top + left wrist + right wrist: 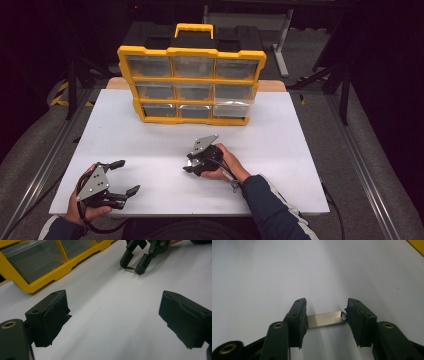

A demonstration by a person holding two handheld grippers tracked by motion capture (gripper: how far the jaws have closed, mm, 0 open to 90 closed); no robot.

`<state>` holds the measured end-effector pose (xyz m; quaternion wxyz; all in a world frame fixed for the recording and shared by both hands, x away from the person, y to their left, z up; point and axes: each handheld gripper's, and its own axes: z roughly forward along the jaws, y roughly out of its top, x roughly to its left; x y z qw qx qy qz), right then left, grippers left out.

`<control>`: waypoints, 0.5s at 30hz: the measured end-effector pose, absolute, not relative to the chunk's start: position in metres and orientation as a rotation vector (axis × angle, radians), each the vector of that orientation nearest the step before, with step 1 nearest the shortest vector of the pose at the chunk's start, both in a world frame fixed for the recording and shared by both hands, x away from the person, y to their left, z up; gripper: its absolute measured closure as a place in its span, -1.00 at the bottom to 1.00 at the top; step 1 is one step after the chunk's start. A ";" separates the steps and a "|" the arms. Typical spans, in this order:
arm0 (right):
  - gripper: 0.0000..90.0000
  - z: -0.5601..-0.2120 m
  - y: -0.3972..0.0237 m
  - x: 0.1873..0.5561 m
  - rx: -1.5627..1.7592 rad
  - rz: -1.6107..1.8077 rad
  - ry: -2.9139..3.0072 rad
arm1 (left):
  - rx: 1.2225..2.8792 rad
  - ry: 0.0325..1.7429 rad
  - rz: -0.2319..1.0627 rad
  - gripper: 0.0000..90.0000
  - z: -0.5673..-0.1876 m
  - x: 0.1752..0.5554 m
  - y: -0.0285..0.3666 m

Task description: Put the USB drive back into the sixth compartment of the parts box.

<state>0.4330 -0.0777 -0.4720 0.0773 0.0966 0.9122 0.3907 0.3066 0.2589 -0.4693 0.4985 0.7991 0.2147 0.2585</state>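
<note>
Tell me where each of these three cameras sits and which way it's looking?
High view: above the person's side, looking forward and down on the table and organizer; both hands show.
Left gripper view: on the left gripper, looking across at the right gripper.
Right gripper view: on the right gripper, looking down at the metal tag.
Shared: tag and right gripper.
</note>
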 end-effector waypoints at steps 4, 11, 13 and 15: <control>0.18 -0.472 -0.078 0.430 0.295 1.173 2.715 | 1.932 0.517 0.625 -0.78 -0.469 0.306 0.259; 0.18 -0.472 -0.078 0.426 0.299 1.167 2.694 | 1.925 0.522 0.625 -0.78 -0.468 0.306 0.260; 0.19 -0.472 -0.078 0.426 0.300 1.165 2.691 | 1.926 0.521 0.626 -0.78 -0.468 0.306 0.260; 0.19 -0.471 -0.079 0.425 0.296 1.161 2.693 | 1.926 0.519 0.627 -0.78 -0.468 0.306 0.260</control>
